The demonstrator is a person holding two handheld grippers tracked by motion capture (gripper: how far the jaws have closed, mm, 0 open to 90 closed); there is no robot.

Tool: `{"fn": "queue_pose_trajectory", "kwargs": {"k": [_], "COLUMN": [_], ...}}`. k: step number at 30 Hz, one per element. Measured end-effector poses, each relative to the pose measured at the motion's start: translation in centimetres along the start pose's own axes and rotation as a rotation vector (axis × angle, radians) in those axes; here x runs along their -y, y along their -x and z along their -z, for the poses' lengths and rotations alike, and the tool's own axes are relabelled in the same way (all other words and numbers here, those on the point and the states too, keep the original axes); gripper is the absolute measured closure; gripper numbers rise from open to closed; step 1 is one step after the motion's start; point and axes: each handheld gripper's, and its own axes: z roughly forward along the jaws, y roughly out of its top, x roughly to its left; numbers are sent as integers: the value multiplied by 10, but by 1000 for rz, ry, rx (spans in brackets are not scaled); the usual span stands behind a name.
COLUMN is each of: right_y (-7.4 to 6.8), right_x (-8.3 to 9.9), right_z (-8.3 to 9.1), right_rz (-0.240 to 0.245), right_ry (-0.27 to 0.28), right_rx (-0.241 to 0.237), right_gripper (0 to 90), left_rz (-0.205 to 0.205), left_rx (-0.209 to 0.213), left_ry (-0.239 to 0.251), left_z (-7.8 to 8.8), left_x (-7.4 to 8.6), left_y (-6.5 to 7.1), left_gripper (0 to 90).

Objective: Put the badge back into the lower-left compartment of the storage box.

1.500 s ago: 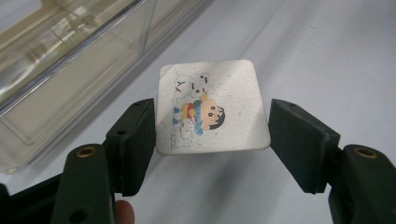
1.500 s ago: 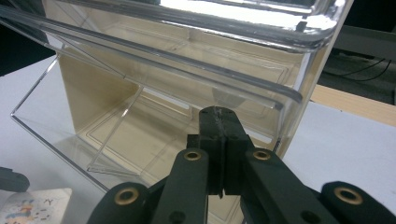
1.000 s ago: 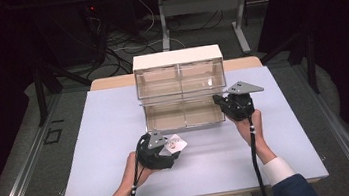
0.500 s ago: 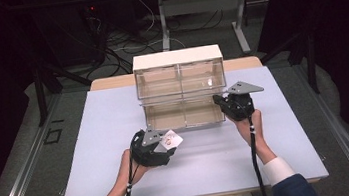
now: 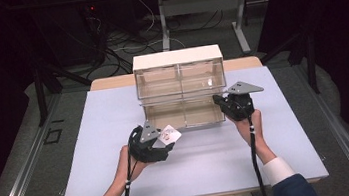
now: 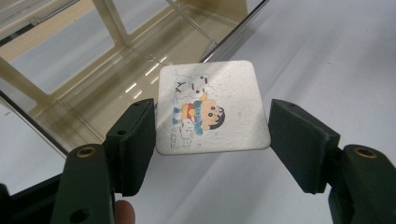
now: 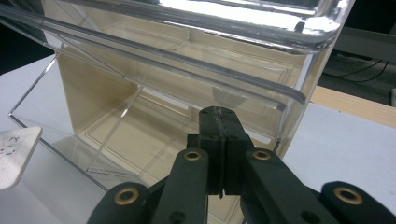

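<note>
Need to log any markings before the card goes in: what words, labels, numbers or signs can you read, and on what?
"Y Y": two faint letters at the upper left of the cartoon card, beside its white dog drawing.
Small marks at the card's lower left: too faint to read.
Clear drawer cabinet: no readable text.
Left gripper and right gripper: no readable markings.

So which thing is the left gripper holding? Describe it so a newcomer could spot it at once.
On the white table, find the clear drawer cabinet at the middle. In front of its open lower drawer, the left gripper is shut on a small card. It is square with rounded corners, and it alone carries a colourful cartoon print.
</note>
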Motion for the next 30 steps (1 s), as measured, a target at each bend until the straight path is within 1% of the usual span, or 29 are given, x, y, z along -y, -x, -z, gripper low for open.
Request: {"fn": "queue_pose_trajectory", "kwargs": {"k": [4,6,8,9,11,12,13,16,17,21,23,24,25,27,30], "right_y": [0,-1,-1,0,0,0,0,-1,-1,-1,-1,-1,-1,-1,-1], "right_x": [0,0,0,0,0,0,0,0,0,0,0,0,0,0,0], "right_z": [0,0,0,0,0,0,0,0,0,0,0,0,0,0,0], "right_rz": [-1,-1,0,0,0,0,0,0,0,-3,-2,-5,3,-2,3], "right_ry": [2,2,2,-1,2,2,2,2,2,2,0,-2,1,-1,1], "right_rx": [2,3,3,0,2,2,2,2,2,-1,-3,-5,-1,-4,-1], "right_gripper": [900,900,900,900,900,900,900,900,900,900,900,900,900,900,900], "left_rz": [3,4,17,9,16,17,21,24,17,34,34,31,33,41,48], "left_rx": [-1,-9,-7,-14,-15,-19,-19,-22,-28,-30,-37,-38,-41,-43,-45], "left_ry": [-1,5,6,9,4,13,10,11,10,21,25,17,21,29,32], "left_z": [1,1,1,1,2,1,1,1,1,1,1,1,1,1,0], "left_x": [-3,-3,-3,-3,-4,-4,-5,-5,-5,-6,-6,-6,-7,-7,-7], "left_y": [-3,-4,-5,-7,-8,-9,-9,-11,-12,-14,-15,-16,-16,-17,-18], "left_gripper": [337,337,337,337,337,337,337,337,337,337,337,337,337,337,337]}}
